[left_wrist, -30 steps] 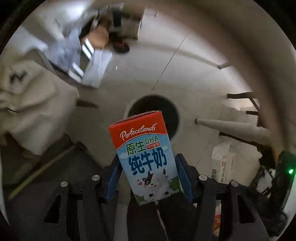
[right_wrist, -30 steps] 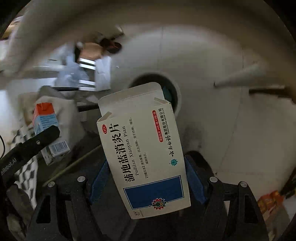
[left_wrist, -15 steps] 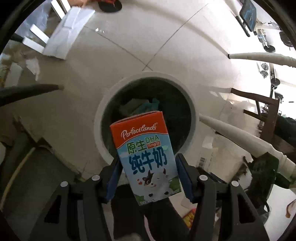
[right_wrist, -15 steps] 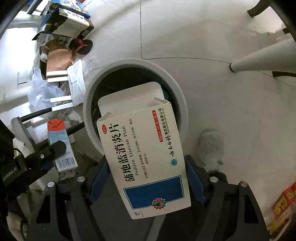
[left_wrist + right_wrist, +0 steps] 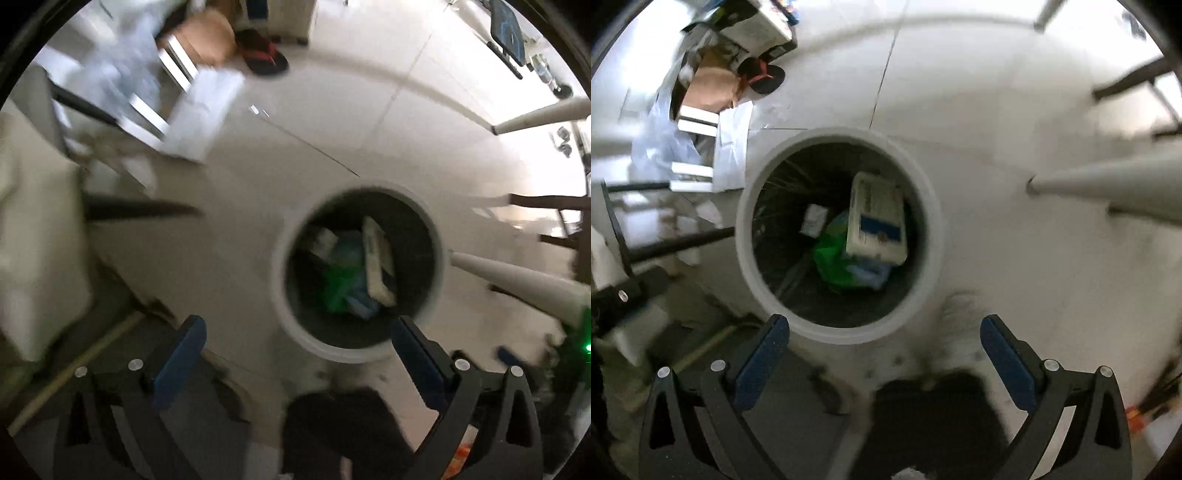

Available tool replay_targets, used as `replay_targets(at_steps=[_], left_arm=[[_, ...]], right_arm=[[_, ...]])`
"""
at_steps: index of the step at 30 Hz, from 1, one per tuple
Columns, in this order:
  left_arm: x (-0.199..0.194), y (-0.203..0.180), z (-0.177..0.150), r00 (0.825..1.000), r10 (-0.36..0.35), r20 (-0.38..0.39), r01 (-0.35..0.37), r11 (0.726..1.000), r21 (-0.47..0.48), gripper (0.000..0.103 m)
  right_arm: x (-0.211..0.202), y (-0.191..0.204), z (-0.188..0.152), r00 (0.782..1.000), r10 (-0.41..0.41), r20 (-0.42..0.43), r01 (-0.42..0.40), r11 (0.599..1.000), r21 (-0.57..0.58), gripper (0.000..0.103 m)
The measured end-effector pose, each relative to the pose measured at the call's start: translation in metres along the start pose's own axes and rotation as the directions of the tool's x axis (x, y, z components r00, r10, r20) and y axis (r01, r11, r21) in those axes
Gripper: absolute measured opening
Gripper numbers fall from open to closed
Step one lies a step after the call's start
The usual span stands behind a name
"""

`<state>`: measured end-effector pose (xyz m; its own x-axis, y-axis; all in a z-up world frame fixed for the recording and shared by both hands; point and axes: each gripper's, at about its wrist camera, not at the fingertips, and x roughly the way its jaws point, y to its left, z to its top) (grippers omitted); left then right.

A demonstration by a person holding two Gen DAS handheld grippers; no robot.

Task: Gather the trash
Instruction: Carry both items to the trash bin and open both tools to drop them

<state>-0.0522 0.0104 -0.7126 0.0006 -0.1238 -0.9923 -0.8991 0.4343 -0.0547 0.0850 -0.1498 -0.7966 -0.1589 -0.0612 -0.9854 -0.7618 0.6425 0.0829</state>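
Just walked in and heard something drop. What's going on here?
A person is collecting trash with a handheld gripper in each hand, both pointing down over a round white bin on the floor. The left gripper and right gripper have just opened wide and hold nothing. A white and blue medicine box now lies in the bin on top of green and blue packaging. The milk carton held a moment ago has left the left gripper; I cannot pick it out inside.

The right tongs [image 5: 884, 334] have just sprung open, empty, above the round white bin [image 5: 931, 206]; the blue-and-white medicine box [image 5: 877, 219] lies inside on a green bag [image 5: 833, 258].
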Motion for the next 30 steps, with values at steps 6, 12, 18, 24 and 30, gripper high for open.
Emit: replay_targets(at_steps=[6,12,18,24,30], left_arm=[[-0.036,-0.003,-0.027,0.997,0.067,0.029,-0.068,0.998,0.018,0.103],[-0.080,-0.005,-0.050,0.995,0.083,0.049,-0.084,0.996,0.017,0.103],[-0.138,-0.005,-0.068,0.995,0.080,0.066,-0.082,0.996,0.022,0.103],[-0.223,-0.007,-0.088,0.992,0.078,0.097,-0.081,0.996,0.032,0.103],[-0.309,-0.012,-0.106,0.986,0.105,0.130,-0.110,0.994,0.029,0.103]], right_arm=[[-0.046,0.009,-0.011,0.998,-0.045,0.046,0.046,0.999,-0.026,0.103],[-0.095,0.011,-0.026,0.996,-0.054,0.068,0.056,0.998,-0.041,0.103],[-0.160,0.012,-0.047,0.996,-0.034,0.087,0.039,0.998,-0.055,0.103],[-0.248,0.017,-0.072,0.993,0.001,0.117,0.008,0.997,-0.076,0.103],[-0.346,0.024,-0.095,0.990,0.062,0.127,-0.053,0.996,-0.076,0.103]])
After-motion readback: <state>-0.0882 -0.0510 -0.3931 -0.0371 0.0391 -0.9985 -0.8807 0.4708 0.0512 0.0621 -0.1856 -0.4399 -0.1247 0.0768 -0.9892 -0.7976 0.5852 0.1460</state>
